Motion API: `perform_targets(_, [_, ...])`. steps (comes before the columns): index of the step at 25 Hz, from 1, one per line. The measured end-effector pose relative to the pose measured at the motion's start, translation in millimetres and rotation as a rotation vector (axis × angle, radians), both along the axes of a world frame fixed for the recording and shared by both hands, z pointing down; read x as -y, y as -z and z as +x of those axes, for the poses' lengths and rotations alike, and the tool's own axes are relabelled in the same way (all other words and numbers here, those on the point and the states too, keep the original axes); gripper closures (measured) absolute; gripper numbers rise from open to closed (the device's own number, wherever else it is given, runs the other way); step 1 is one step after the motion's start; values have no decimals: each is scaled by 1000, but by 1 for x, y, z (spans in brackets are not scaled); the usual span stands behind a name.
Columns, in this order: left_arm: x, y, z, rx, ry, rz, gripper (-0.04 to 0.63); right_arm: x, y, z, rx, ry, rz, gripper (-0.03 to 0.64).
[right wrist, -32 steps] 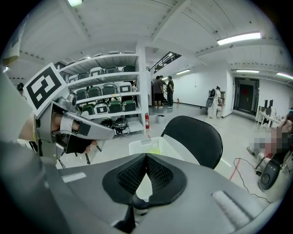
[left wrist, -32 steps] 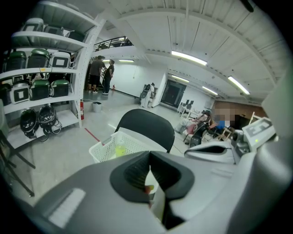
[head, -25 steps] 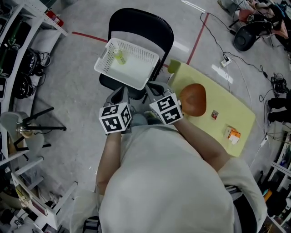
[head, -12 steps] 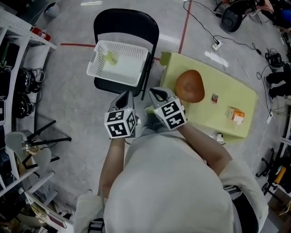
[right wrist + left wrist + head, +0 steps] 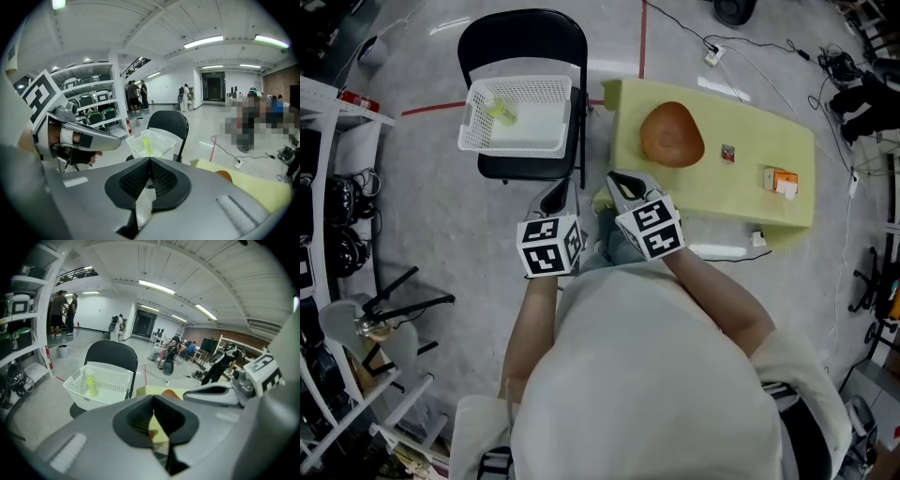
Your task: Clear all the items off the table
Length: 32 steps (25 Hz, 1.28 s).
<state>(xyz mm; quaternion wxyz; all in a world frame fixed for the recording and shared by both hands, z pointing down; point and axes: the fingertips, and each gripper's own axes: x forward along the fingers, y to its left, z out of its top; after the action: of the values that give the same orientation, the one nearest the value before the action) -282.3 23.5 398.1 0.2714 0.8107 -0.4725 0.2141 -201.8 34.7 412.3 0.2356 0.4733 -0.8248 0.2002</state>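
Observation:
A yellow-green table (image 5: 722, 192) carries a brown bowl-like thing (image 5: 671, 134), a small dark item (image 5: 727, 154) and an orange and white box (image 5: 780, 181). To its left a white basket (image 5: 530, 141) rests on a black chair (image 5: 520, 33), and a yellow-green bottle (image 5: 499, 110) lies in the basket. My left gripper (image 5: 555, 197) and right gripper (image 5: 623, 185) hang side by side near the table's near left corner, both shut and empty. The left gripper view shows the basket (image 5: 112, 378), the bottle (image 5: 92, 385) and shut jaws (image 5: 152, 414). The right gripper (image 5: 149, 176) is shut too.
Metal shelves (image 5: 328, 141) with gear line the left side. Cables (image 5: 741, 66) and a power strip (image 5: 712, 56) lie on the floor behind the table. A tripod stand (image 5: 394, 300) sits at the lower left. People stand in the far room (image 5: 65, 312).
Both grippers have swung sideways, staying shut and side by side. In the head view the chair and basket have slid left, and the table now lies straight ahead.

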Motion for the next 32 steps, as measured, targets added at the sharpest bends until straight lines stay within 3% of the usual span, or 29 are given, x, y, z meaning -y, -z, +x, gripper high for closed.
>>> perform_targets(18, [-90, -3, 74, -38, -212, -14, 586, -111, 2, 68, 1, -206, -15, 617])
perform_targets(26, [-104, -6, 115, -31, -306, -15, 586, -129, -1, 102, -7, -267, -18, 618])
perform_targets(32, [-102, -3, 156, -34, -321, -7, 586, -131, 2, 151, -20, -297, -14, 617])
